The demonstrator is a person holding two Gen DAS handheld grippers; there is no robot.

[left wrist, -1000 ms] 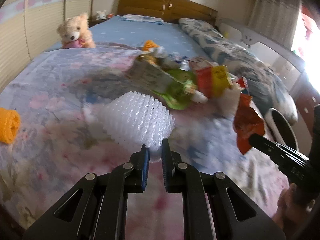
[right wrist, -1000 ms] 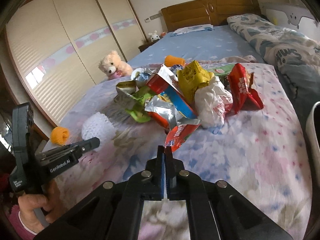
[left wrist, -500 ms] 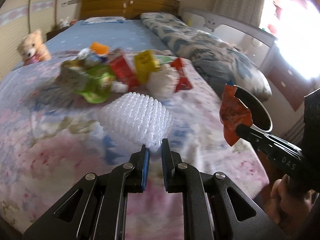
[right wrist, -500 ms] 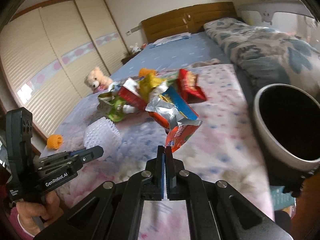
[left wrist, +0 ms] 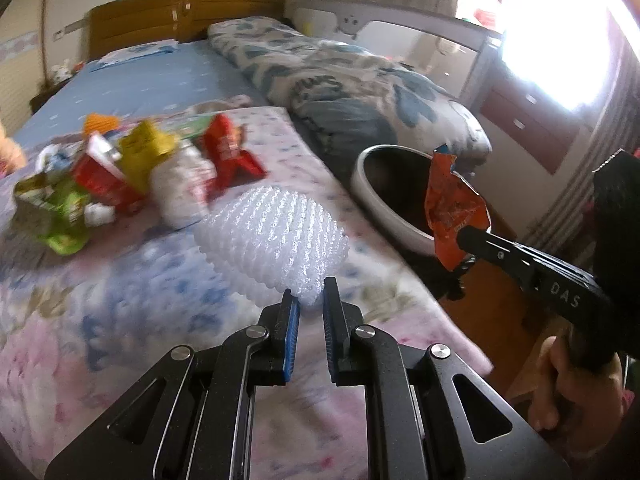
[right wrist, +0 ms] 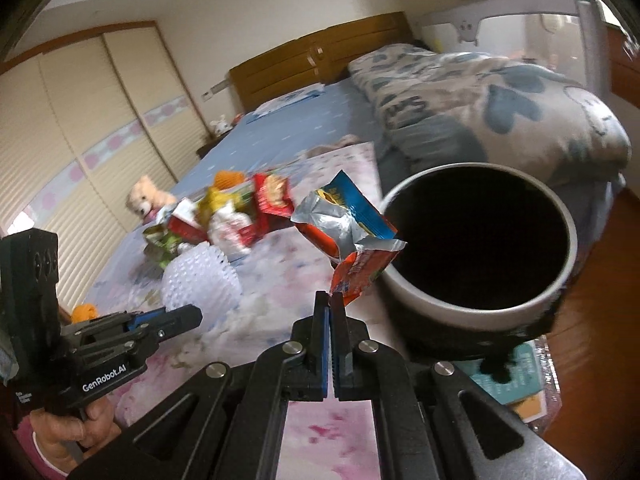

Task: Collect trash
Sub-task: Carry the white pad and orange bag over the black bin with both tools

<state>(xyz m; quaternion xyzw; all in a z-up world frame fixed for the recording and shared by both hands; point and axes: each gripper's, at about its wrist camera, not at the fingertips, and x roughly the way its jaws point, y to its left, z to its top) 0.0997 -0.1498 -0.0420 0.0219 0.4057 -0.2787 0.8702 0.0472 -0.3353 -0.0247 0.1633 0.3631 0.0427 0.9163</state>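
Both claws carrying trash toward the bin at the bed's right edge.

The left claw (left wrist: 307,298) is pinching the rim of a white foam net (left wrist: 276,236), which is light, soft and crushable. The right claw (right wrist: 330,300) is clamping one corner of a crinkled snack wrapper (right wrist: 347,236) beside the bin (right wrist: 460,312); thin, slippery foil likely needs a firm edge grip. More wrappers (left wrist: 132,168) are lying mid-bed (left wrist: 100,344).

White netted foam sleeve (left wrist: 276,236); orange, silver and blue wrapper (right wrist: 352,236); white-rimmed, dark-inside bin (right wrist: 560,216); pink-and-blue floral bedspread (left wrist: 120,300); red, yellow and green trash pile (left wrist: 120,168).
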